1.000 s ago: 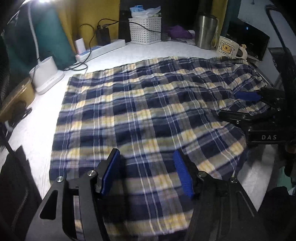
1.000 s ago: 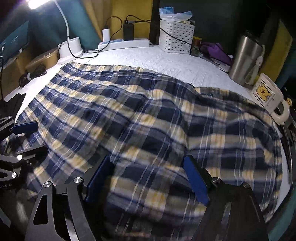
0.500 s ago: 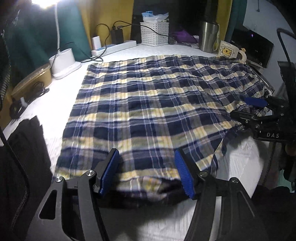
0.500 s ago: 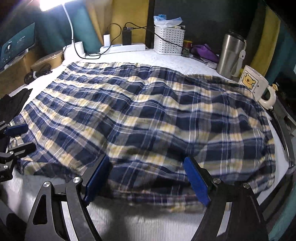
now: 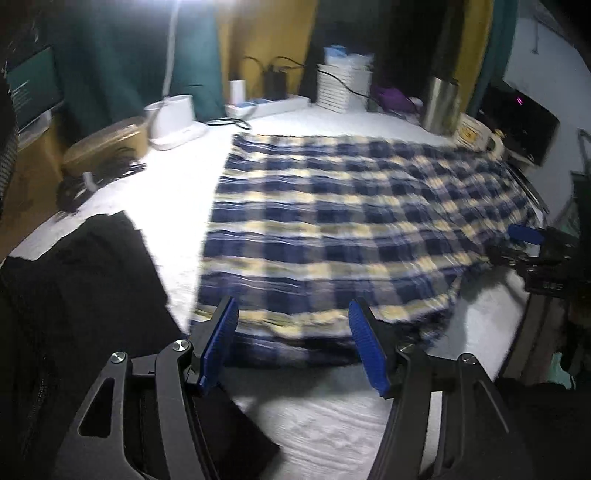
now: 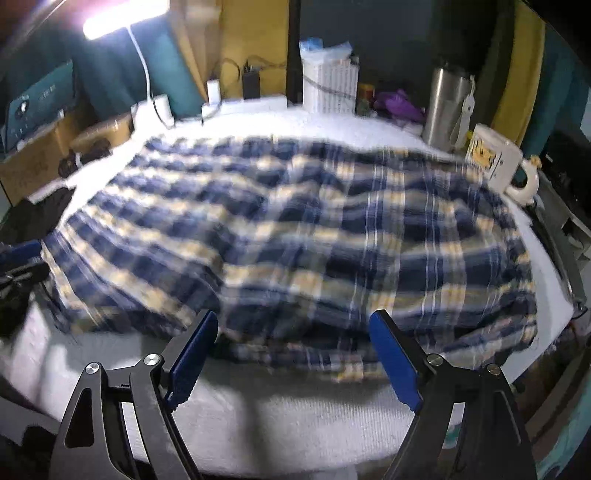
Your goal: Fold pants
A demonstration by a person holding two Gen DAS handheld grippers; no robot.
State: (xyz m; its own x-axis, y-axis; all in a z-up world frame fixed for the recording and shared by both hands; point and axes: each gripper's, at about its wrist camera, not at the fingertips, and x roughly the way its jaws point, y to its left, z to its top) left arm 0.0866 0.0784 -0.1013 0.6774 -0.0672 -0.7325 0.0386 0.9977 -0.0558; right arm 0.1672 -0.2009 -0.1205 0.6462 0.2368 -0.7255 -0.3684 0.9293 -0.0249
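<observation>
Pants, a blue, navy and cream plaid cotton pair (image 5: 343,225), lie spread flat on a white textured table cover (image 5: 325,417), and every place below is given from them.

Left wrist view: beyond their far edge stand a white lamp base (image 5: 176,120), a white power strip with plugged chargers (image 5: 271,105), a white slatted basket (image 5: 341,90), a steel tumbler (image 5: 441,105) and a cream mug with a yellow picture (image 5: 476,134). To their left lies a black garment (image 5: 85,288) over the table edge, with a tan box (image 5: 105,147) behind it. The left gripper (image 5: 295,349) hangs just short of their near hem, its blue-padded jaws spread apart with nothing between them but bare cover. At their right edge the right gripper (image 5: 532,247) shows as a dark frame with one blue pad.

Right wrist view: here the pants (image 6: 295,236) look rumpled and blurred, with a doubled hem nearest the camera. The tumbler (image 6: 448,105) and mug (image 6: 496,162) sit past their far right corner, and a lit lamp bar (image 6: 122,18) glows above their far left. The right gripper (image 6: 295,354) has its jaws wide apart, empty, just short of the hem. Only a sliver of the left gripper (image 6: 20,266) shows at their left edge. A purple cloth (image 6: 399,103) lies beside the basket (image 6: 330,86).
</observation>
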